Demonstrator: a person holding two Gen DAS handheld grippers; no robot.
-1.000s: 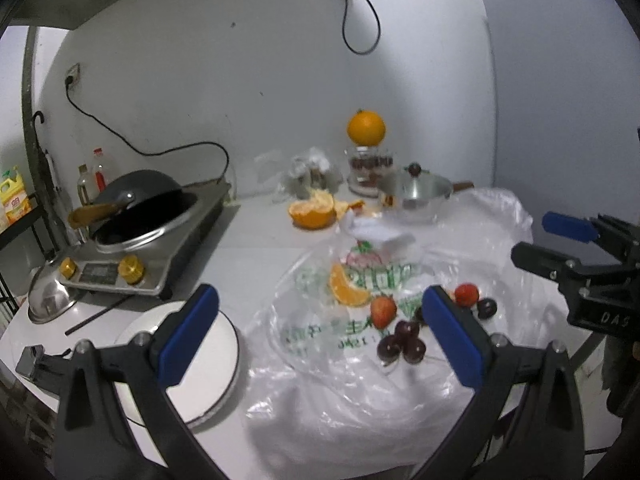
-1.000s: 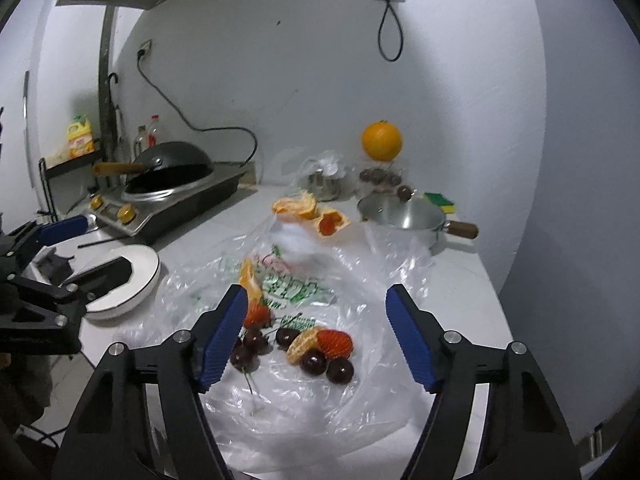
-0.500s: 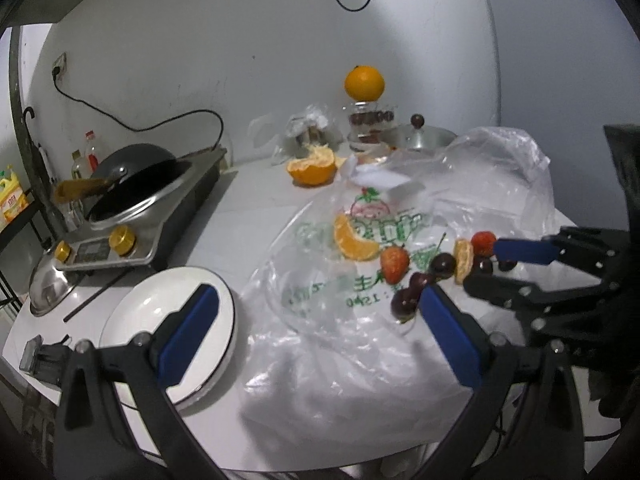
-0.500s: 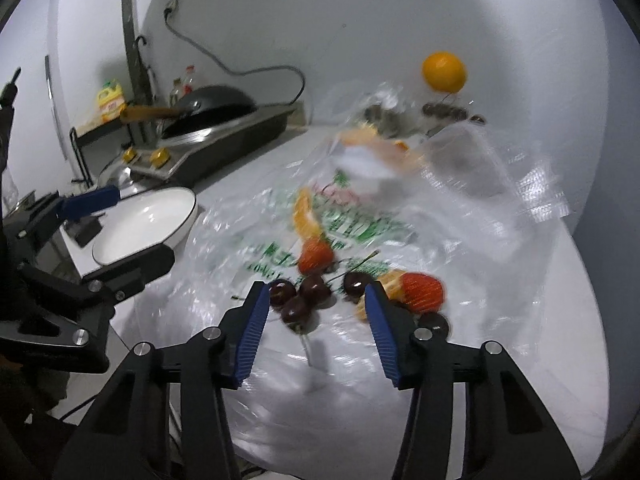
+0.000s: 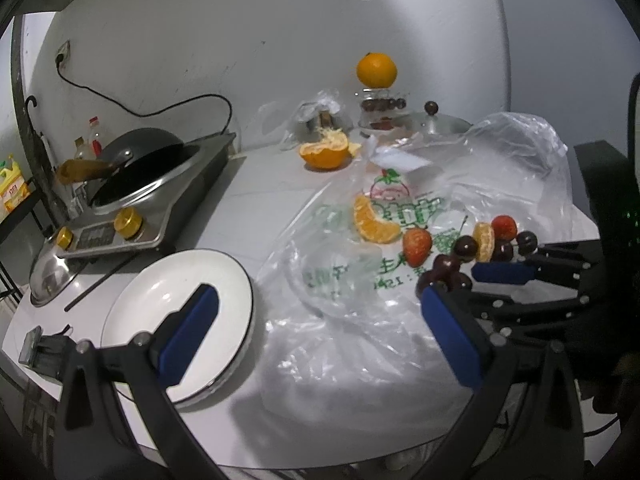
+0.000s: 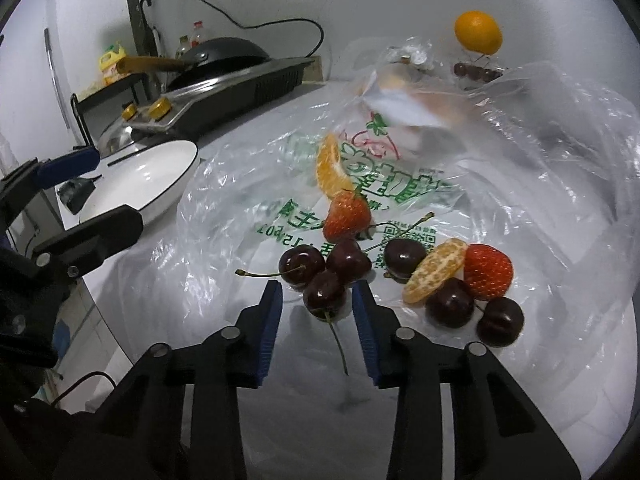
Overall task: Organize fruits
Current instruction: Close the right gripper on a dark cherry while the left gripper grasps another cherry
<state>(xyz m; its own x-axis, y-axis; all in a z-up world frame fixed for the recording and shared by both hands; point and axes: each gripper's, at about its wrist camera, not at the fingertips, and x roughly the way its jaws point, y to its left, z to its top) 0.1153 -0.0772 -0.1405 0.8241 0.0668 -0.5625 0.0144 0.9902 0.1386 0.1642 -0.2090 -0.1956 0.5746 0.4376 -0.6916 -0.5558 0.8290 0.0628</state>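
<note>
Cherry (image 6: pixel 325 295) btwn closing right gripper (image 6: pixel 317 296) pads, untouched.

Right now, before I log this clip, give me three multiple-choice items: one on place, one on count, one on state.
1. Where is the whole orange? A) on the floor B) atop a glass jar at the back C) in a hand
2. How many strawberries lie on the plastic bag? A) two B) four C) none
3. The white plate is: A) broken B) heaped with food C) empty

B: it perches on the jar.
A: two red ones show in the right wrist view.
C: only its bare white surface shows.
</note>
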